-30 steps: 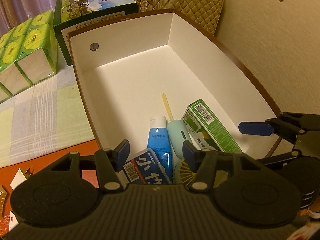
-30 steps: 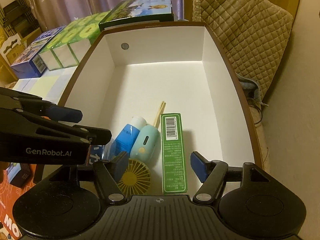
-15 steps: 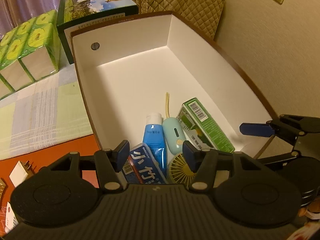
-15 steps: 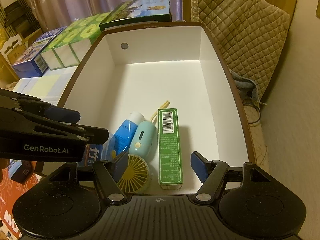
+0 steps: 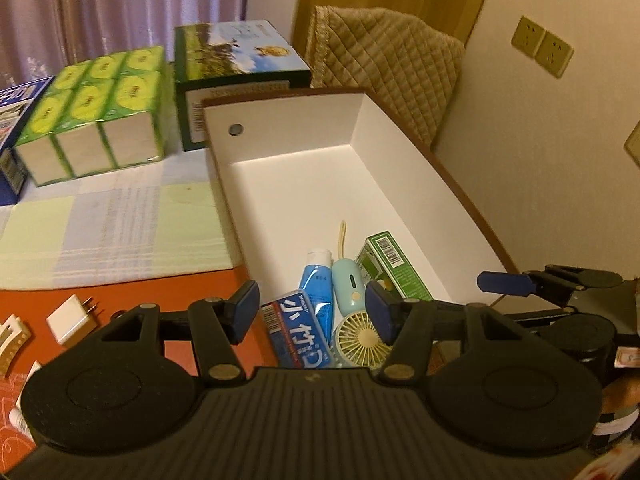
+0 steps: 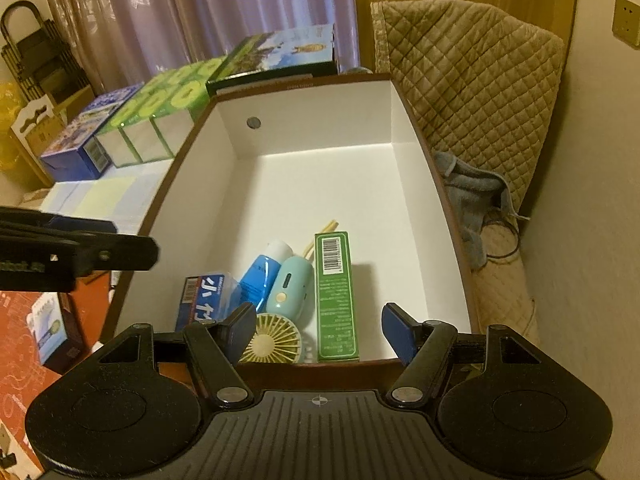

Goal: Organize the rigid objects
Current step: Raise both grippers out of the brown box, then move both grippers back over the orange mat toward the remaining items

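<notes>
With both my left gripper (image 5: 310, 310) and right gripper (image 6: 318, 334) released and empty above the white box (image 6: 416, 216), where the green carton (image 6: 335, 294), blue box (image 5: 298, 330), fan (image 6: 276, 340) and tube (image 6: 260, 272) lie packed at its near end, I could knock that near wall or jostle the row if I swing low.

- The green tissue packs (image 5: 94, 108) sit on the pale checked cloth (image 5: 112, 224).
- A landscape-printed carton (image 5: 240, 76) stands just right of the tissue packs.
- A blue carton (image 6: 86, 138) lies left of them.
- A quilted cover (image 6: 472, 88) hangs further right, beyond the landscape-printed carton.
</notes>
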Demonstrator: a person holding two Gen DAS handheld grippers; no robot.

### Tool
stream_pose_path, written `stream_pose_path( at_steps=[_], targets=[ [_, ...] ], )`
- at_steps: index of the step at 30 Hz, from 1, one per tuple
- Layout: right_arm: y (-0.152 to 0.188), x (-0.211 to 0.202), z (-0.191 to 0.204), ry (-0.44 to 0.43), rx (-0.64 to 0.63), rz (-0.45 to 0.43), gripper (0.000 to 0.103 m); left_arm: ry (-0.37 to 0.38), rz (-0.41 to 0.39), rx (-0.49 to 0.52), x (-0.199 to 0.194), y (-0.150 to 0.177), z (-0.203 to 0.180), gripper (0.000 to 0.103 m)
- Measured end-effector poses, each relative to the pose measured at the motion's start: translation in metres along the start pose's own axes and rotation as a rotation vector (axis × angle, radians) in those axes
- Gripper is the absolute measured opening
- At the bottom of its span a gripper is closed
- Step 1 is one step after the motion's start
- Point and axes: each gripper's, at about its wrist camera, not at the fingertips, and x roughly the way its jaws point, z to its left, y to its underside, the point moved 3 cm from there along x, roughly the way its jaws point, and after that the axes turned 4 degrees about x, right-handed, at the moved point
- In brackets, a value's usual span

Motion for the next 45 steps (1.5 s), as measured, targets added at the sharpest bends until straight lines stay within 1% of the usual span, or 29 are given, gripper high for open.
stream_pose_path(
  at_steps=[7, 13, 16, 20, 22, 25, 29, 33, 37, 45],
  targets=[
    [0.004, -0.018, 0.009, -0.003, 0.018, -0.038, 0.067, 0.007, -0.037, -0.022, -0.030, 0.013, 0.012, 0.055],
    [0.014, -0.033, 0.019, 0.008, 0.066, -0.088, 0.067, 0.023, -0.064, -0.036, -0.053, 0.029, 0.033, 0.055],
    [0.021, -0.041, 0.028, 0.006, 0.089, -0.111, 0.067, 0.012, -0.076, -0.053, -0.065, 0.040, 0.052, 0.055],
    [0.032, -0.045, 0.048, -0.020, 0.101, -0.117, 0.067, -0.035, -0.062, -0.104, -0.079, 0.060, 0.091, 0.055],
    [0.038, -0.045, 0.062, -0.043, 0.094, -0.110, 0.067, -0.068, -0.050, -0.132, -0.085, 0.072, 0.112, 0.055],
    [0.047, -0.041, 0.086, -0.079, 0.077, -0.091, 0.067, -0.098, -0.027, -0.158, -0.090, 0.089, 0.139, 0.055],
    [0.060, -0.027, 0.119, -0.114, 0.047, -0.039, 0.067, -0.128, 0.016, -0.198, -0.093, 0.115, 0.170, 0.055],
    [0.073, -0.007, 0.148, -0.137, 0.019, 0.017, 0.067, -0.149, 0.054, -0.236, -0.093, 0.137, 0.193, 0.055],
    [0.082, 0.013, 0.168, -0.132, -0.008, 0.061, 0.067, -0.172, 0.082, -0.252, -0.092, 0.154, 0.210, 0.055],
    [0.092, 0.050, 0.188, -0.081, -0.021, 0.108, 0.066, -0.172, 0.105, -0.277, -0.089, 0.171, 0.231, 0.055]
  ],
)
